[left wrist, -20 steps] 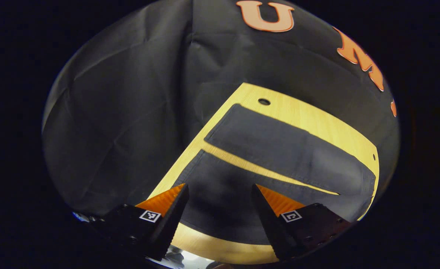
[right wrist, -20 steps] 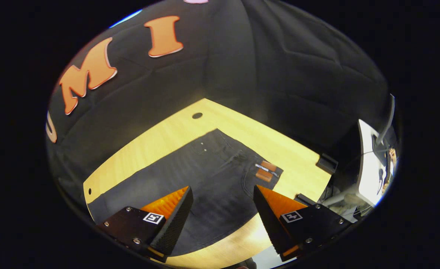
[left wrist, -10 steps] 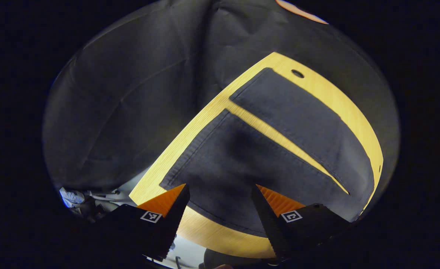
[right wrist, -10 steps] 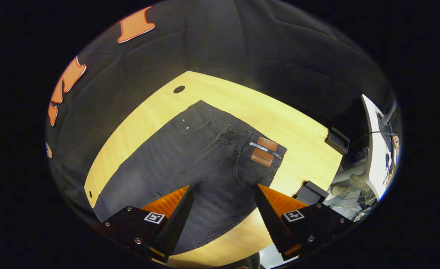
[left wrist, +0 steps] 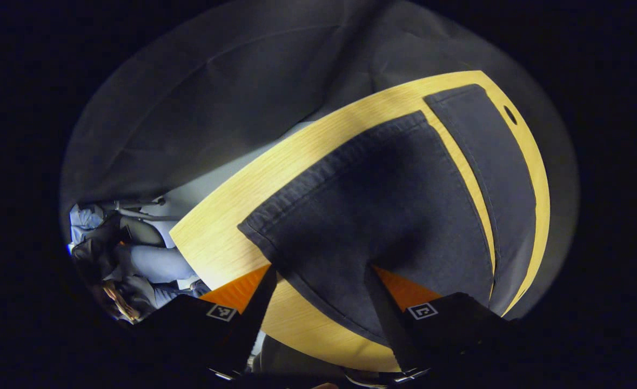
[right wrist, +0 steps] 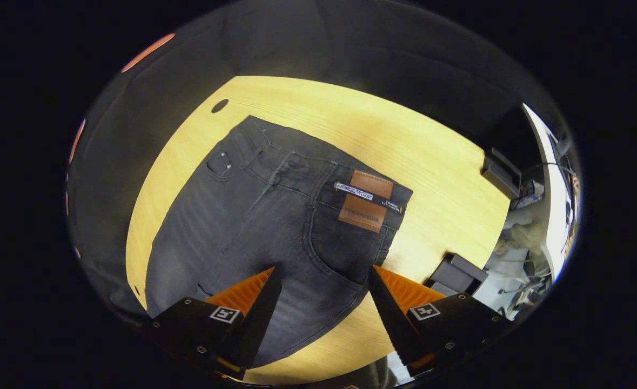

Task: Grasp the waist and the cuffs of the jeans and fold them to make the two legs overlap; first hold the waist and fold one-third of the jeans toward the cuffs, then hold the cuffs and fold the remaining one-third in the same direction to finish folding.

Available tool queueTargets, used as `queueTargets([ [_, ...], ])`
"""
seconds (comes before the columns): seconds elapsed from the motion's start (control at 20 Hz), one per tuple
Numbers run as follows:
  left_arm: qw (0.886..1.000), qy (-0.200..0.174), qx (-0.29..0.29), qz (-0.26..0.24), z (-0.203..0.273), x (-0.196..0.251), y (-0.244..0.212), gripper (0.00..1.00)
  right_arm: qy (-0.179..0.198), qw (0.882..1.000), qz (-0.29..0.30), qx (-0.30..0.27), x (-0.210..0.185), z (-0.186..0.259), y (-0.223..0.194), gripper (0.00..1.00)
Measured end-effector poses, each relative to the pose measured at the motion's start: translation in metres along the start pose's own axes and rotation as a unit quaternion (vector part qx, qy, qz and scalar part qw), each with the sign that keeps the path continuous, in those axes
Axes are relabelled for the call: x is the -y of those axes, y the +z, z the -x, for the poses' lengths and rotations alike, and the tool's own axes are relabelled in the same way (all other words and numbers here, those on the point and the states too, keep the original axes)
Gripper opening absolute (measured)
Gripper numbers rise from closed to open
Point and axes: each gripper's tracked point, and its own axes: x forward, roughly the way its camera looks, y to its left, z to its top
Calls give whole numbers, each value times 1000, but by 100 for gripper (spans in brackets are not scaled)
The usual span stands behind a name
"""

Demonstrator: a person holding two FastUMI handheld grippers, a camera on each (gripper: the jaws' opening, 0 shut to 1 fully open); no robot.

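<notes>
While the dark grey jeans (right wrist: 275, 227) lie spread flat on the wooden tabletop (right wrist: 431, 162), their two legs are seen apart in the left gripper view, a strip of bare wood between them. The near leg's cuff (left wrist: 318, 178) is seen just ahead of the left claw (left wrist: 321, 302), which is held wide open above the leg with nothing between its fingers. In the right gripper view the waistband (right wrist: 318, 170) is seen with a brown leather patch (right wrist: 366, 201) beside a back pocket (right wrist: 340, 243). The right claw (right wrist: 323, 302) is likewise held wide open and empty, hovering over the seat near the tabletop's front edge. Black boxes (right wrist: 456, 273) are seen at the tabletop's side.
</notes>
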Motion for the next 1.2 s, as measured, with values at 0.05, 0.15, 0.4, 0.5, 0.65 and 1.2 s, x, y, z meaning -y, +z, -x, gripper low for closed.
queueTargets([
  [0.05,1000,6,-5,9,-6,2,1,97,-7,1000,-3,-3,4,-2,1,98],
  [0.15,999,7,-14,34,-3,7,-1,99,-23,1000,-2,-2,10,-7,4,98],
  [0.4,997,6,-20,78,-8,9,-5,92,-33,998,-44,-32,20,-18,-3,98],
  [0.5,996,7,-18,85,-8,10,-3,94,-39,998,-42,-34,28,-24,-2,97],
  [0.65,996,9,-16,87,-4,13,-2,92,-29,996,-63,-51,31,-25,-4,97],
  [1.2,996,-57,14,62,-3,36,9,1,16,991,-115,-65,41,-30,2,12],
])
